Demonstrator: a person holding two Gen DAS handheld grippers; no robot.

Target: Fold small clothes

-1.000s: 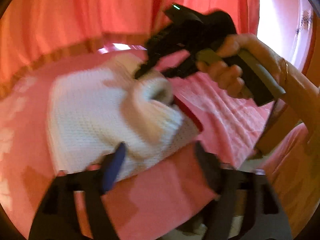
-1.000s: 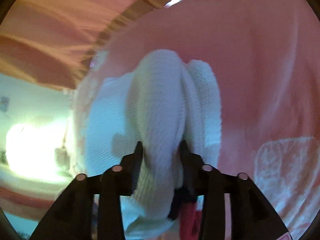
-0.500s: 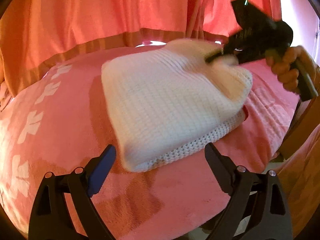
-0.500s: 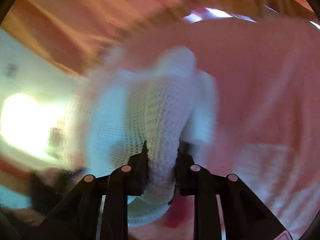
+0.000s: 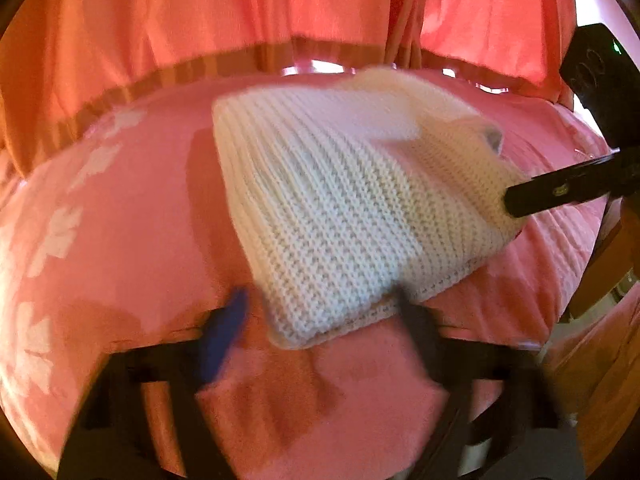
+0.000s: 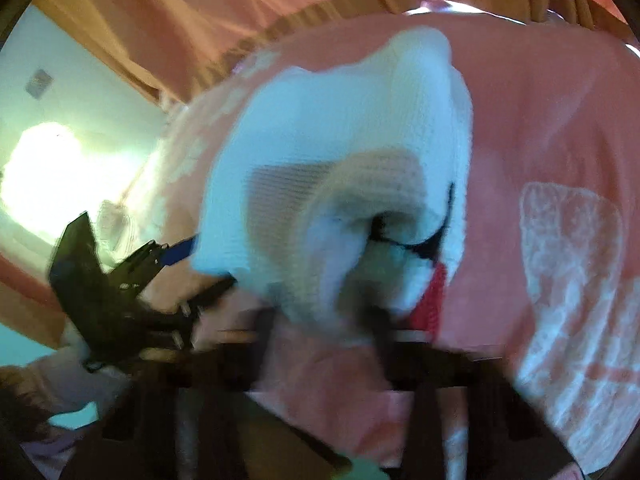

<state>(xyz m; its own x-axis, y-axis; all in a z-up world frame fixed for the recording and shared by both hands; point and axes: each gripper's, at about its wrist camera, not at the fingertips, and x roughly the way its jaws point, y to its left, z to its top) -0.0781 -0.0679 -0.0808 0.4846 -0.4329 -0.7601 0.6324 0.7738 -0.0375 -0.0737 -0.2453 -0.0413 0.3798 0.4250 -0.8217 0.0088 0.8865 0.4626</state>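
A white knitted garment lies folded on the pink bedspread. My left gripper is open, its blurred fingers straddling the garment's near corner. My right gripper is open at the garment's right edge, where a rolled sleeve or cuff with a red and dark trim lies just past its blurred fingers. In the left wrist view the right gripper's finger rests against the garment's right side. In the right wrist view the left gripper shows at the garment's left corner.
Orange-pink curtains hang behind the bed. The bedspread has white flower patterns at the left and a white patch. A wooden bed edge is at the right. A bright window is far left.
My right gripper has let go of the garment fold and drawn back to the right edge. My left gripper has moved forward onto the garment's near corner.
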